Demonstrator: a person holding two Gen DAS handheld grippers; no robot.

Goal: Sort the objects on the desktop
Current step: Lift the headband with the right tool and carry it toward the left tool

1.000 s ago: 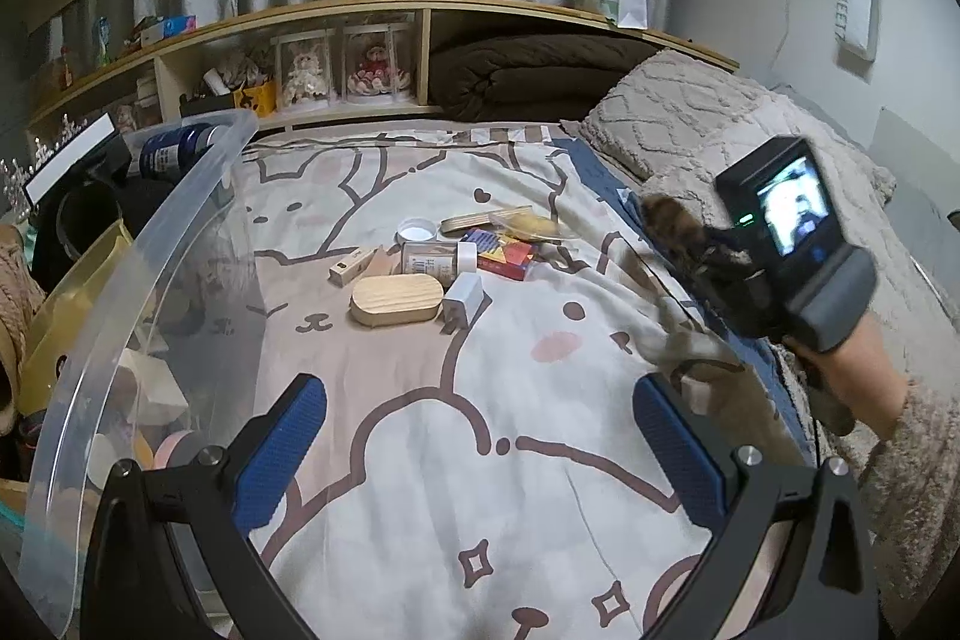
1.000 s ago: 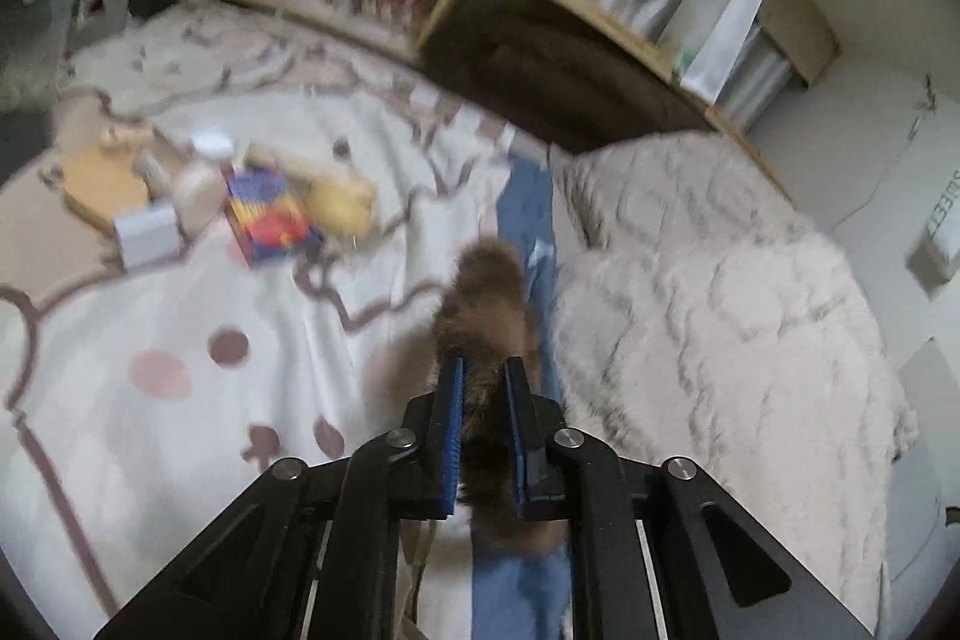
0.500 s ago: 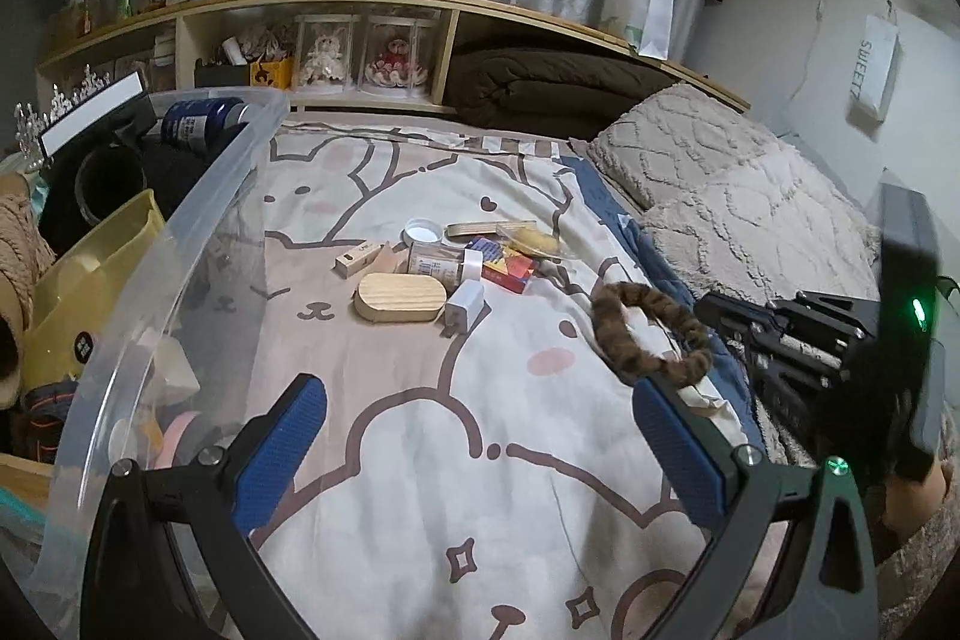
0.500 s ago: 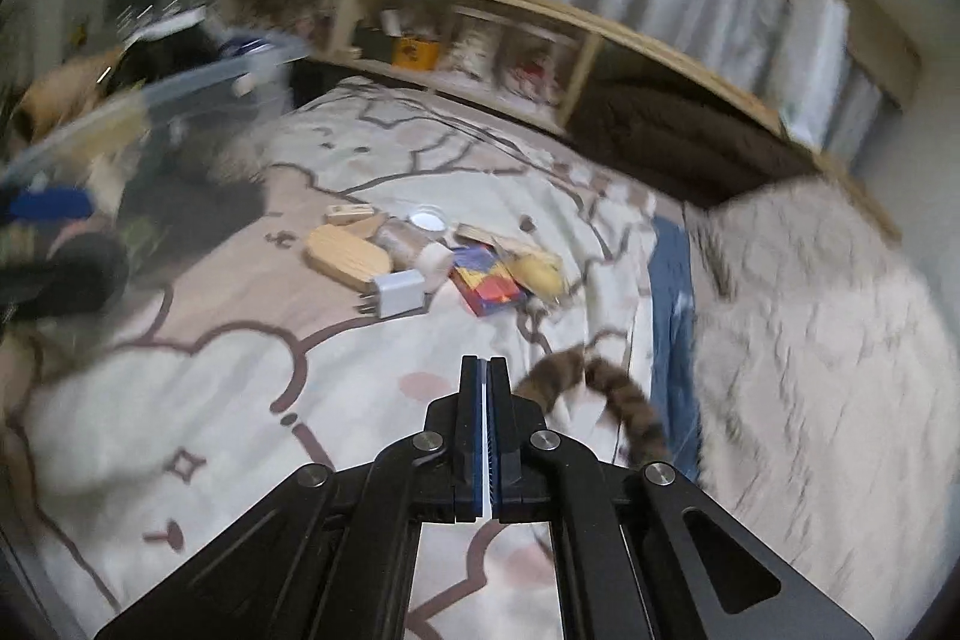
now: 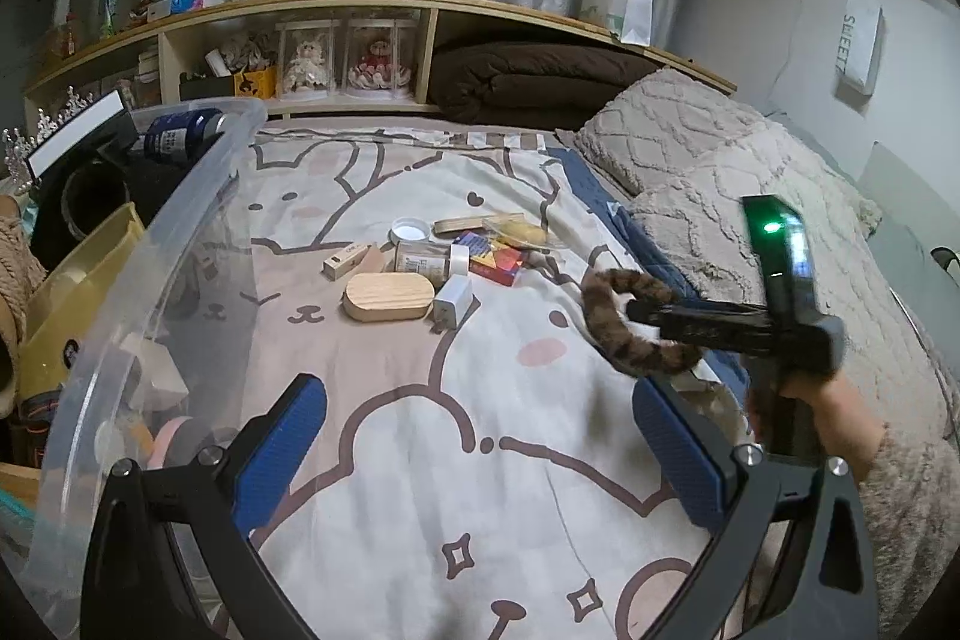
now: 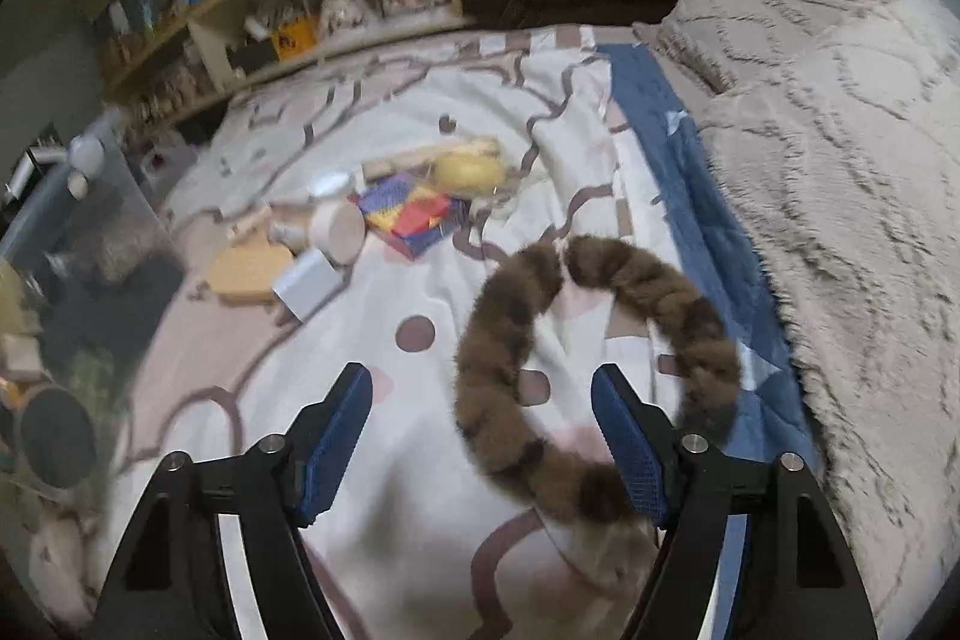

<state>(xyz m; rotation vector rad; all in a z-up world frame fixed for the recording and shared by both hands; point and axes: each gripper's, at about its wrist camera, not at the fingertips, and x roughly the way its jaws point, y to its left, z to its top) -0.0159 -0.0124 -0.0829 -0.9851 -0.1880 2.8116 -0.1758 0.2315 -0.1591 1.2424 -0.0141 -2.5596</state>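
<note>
Half a second back your right gripper (image 6: 482,436) was pinched flat with the furry brown headband (image 6: 528,352) beside its tip; now its jaws are opening, blue pads apart, and the headband's lower curve lies between them against the right pad, not pressed from both sides. Your left gripper (image 5: 480,454) has kept its place, fingers released and wide, nothing between them, hovering over the cartoon-print bedspread (image 5: 420,400). Just left of it, the clear plastic bin (image 5: 198,196) curves up along the frame edge. From the left view, your right gripper's black fingers reach into the headband's loop on the right side of the bed. Farther out, mid-bed, sits a cluster: wooden oval box (image 5: 389,296), white charger (image 5: 453,301), small jar (image 5: 429,259), colourful box (image 5: 498,259), round white lid (image 5: 410,230). Beyond, a wooden shelf (image 5: 360,4) holds boxed dolls.
</note>
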